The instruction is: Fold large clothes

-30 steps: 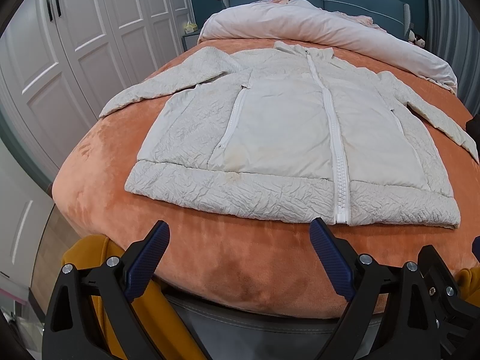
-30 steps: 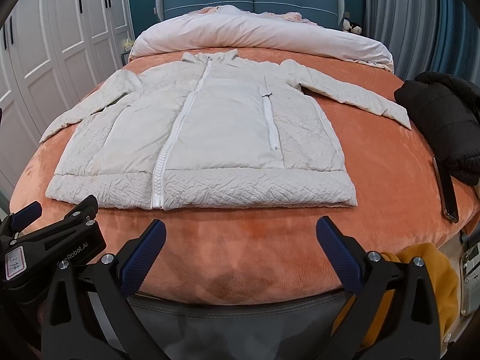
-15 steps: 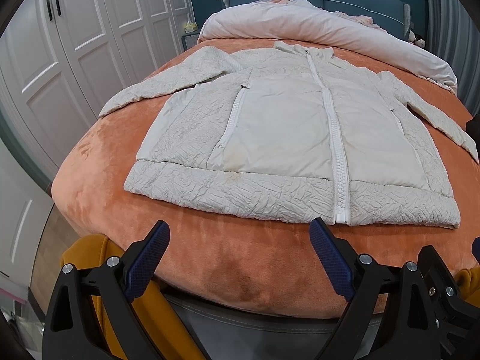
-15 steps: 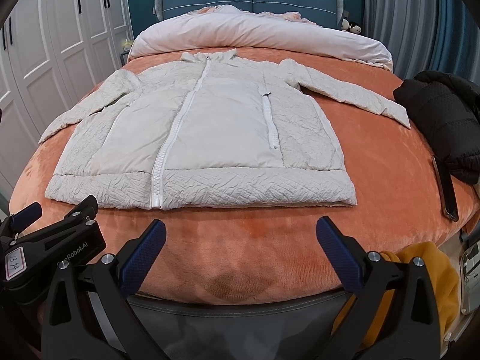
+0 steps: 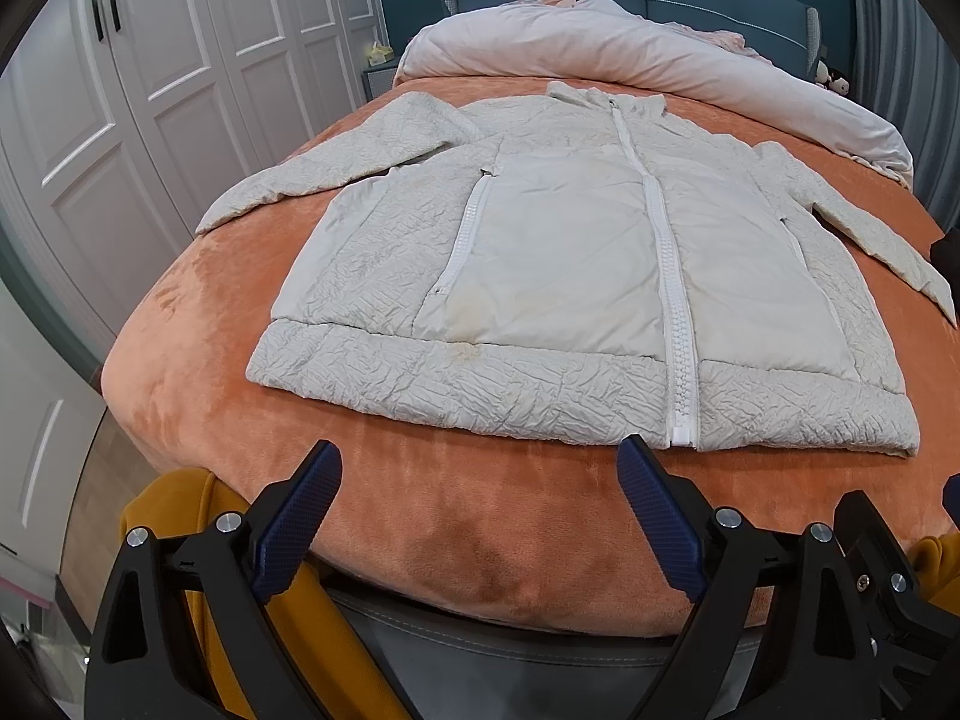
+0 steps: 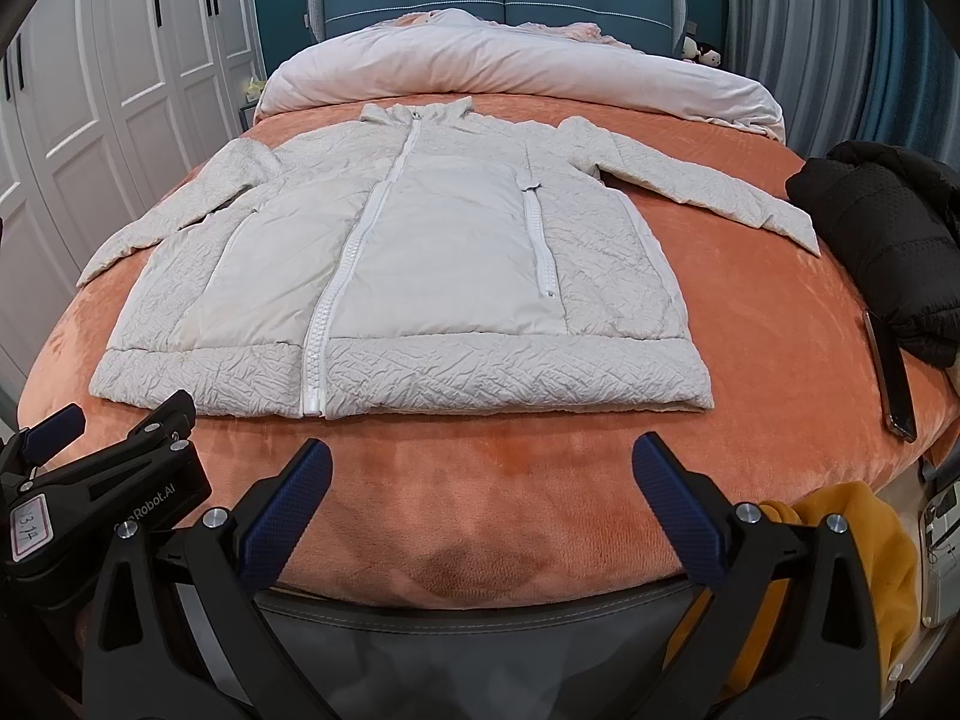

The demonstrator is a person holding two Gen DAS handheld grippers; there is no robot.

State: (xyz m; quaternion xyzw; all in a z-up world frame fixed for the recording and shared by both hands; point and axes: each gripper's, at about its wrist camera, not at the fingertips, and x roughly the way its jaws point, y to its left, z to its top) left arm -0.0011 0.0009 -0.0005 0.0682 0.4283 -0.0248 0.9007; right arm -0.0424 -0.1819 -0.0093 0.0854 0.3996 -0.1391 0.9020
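Cream jacket (image 5: 576,276) — orange blanket (image 5: 480,516)

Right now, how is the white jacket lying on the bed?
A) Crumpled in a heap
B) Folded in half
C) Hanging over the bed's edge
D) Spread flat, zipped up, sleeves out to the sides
D: the white jacket lies flat on the orange bedspread, its front zipper closed and both sleeves stretched outward.
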